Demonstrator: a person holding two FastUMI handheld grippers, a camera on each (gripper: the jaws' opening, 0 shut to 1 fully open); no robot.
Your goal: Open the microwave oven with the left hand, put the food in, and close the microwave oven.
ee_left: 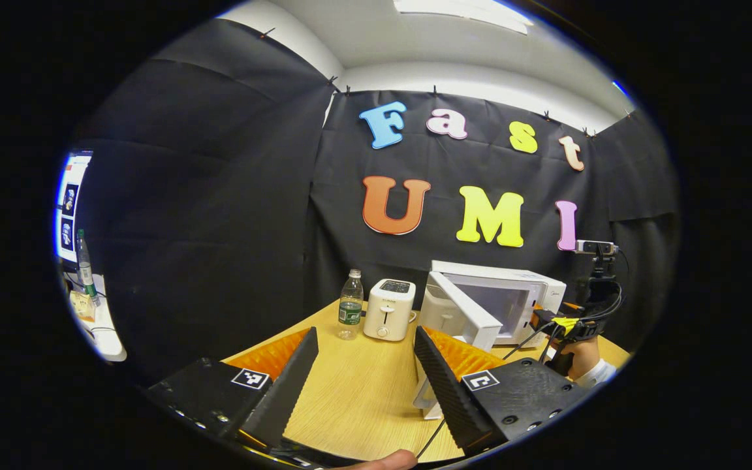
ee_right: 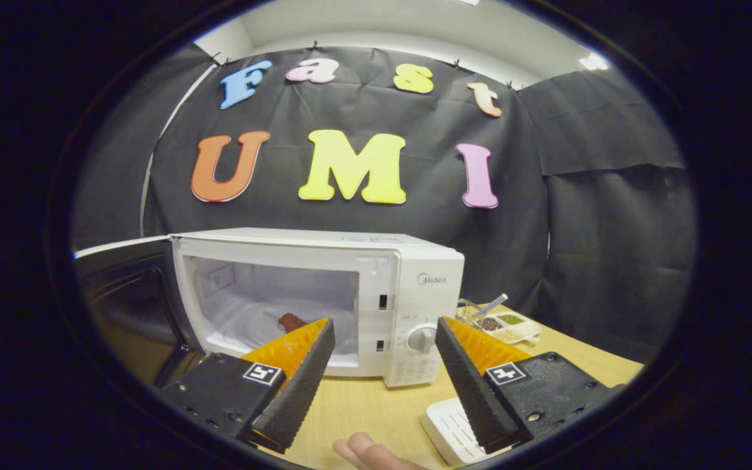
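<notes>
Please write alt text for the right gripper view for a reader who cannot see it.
A white box-shaped microwave oven stands on a light wooden table, its door swung open to the left, a small reddish-brown piece of food inside. The right hand-held gripper is open and empty before it.

Left gripper (ee_left: 366, 372) hangs over the table (ee_left: 350, 398), jaws apart, nothing between them. Beyond: bottle (ee_left: 350, 305), toaster (ee_left: 389, 309), microwave (ee_left: 513, 297) with door (ee_left: 464, 310) swung open. Right gripper (ee_left: 562, 326) near the microwave.
</notes>
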